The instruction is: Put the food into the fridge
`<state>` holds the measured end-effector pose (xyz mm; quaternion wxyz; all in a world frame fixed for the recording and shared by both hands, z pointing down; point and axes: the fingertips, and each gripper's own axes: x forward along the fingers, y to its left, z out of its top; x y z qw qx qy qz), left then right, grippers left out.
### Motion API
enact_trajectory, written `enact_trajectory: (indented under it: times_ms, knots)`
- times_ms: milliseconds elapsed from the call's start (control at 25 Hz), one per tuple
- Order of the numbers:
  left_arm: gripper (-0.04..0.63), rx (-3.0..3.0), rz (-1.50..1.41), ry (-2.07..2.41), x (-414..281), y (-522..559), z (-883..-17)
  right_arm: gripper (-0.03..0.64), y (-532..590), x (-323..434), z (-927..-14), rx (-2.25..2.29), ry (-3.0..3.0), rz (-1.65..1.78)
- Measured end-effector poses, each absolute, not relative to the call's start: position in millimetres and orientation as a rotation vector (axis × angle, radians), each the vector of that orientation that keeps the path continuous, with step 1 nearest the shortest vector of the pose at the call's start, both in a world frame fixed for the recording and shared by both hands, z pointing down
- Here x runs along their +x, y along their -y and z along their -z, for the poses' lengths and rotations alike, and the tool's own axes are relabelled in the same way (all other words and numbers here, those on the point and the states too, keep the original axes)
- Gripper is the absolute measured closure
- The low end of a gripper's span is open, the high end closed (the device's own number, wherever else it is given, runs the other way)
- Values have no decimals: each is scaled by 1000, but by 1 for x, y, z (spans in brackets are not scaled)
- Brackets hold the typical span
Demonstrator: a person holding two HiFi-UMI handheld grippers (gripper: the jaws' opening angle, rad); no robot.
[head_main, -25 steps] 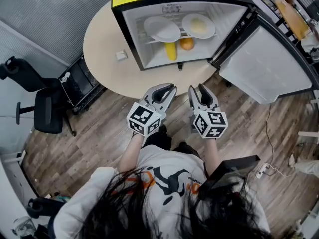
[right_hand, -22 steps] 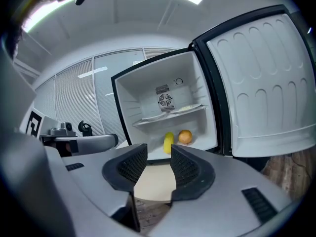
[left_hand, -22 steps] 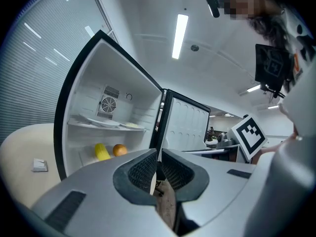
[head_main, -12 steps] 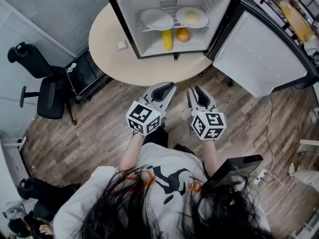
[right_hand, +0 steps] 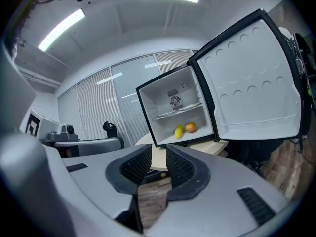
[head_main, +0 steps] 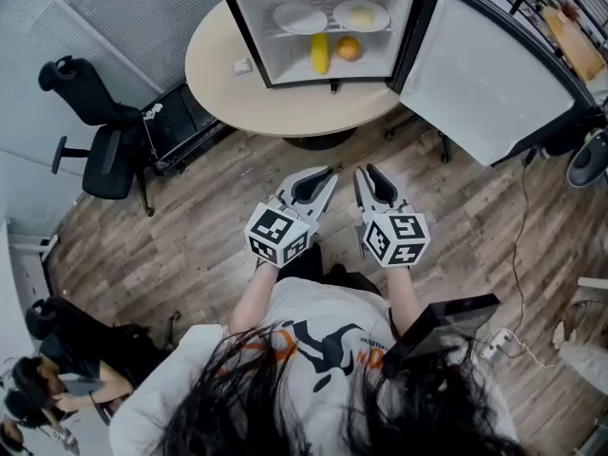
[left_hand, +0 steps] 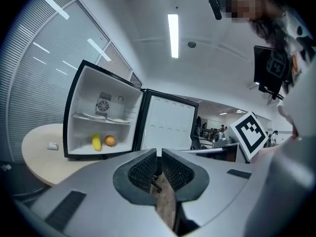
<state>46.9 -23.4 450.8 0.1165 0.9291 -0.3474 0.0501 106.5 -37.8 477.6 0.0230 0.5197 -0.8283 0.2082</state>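
The small black fridge (head_main: 255, 36) stands on a round table with its door (head_main: 480, 74) swung wide to the right. Two white plates (head_main: 299, 17) (head_main: 361, 14) lie on its shelf. Below them sit a yellow fruit (head_main: 320, 53) and an orange (head_main: 349, 49), also seen as the yellow fruit (right_hand: 178, 131) and orange (right_hand: 190, 128) in the right gripper view. Both grippers hang over the wooden floor, well short of the table. My left gripper (head_main: 329, 172) (left_hand: 159, 154) is shut and empty. My right gripper (head_main: 364, 171) (right_hand: 159, 149) is closing, a small gap left, nothing between its jaws.
The beige round table (head_main: 237, 103) carries a small white object (head_main: 242, 66). A black office chair (head_main: 100, 150) and a low black rack (head_main: 180, 122) stand to the left. A person sits at the lower left (head_main: 47, 378). Cables and a power strip (head_main: 494, 345) lie at right.
The fridge and table have slid farther away toward the top of the head view as I backed off. The right gripper's jaws have narrowed. Both grippers keep their place in front of me.
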Motion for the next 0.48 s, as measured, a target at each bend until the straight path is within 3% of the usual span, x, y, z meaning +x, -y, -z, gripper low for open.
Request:
enact_trajectory:
  times_ms: [480]
  knots:
    - [569,2728,-158,1079,33,-34,-442,532,-11,86,-474,1533,2605,-624]
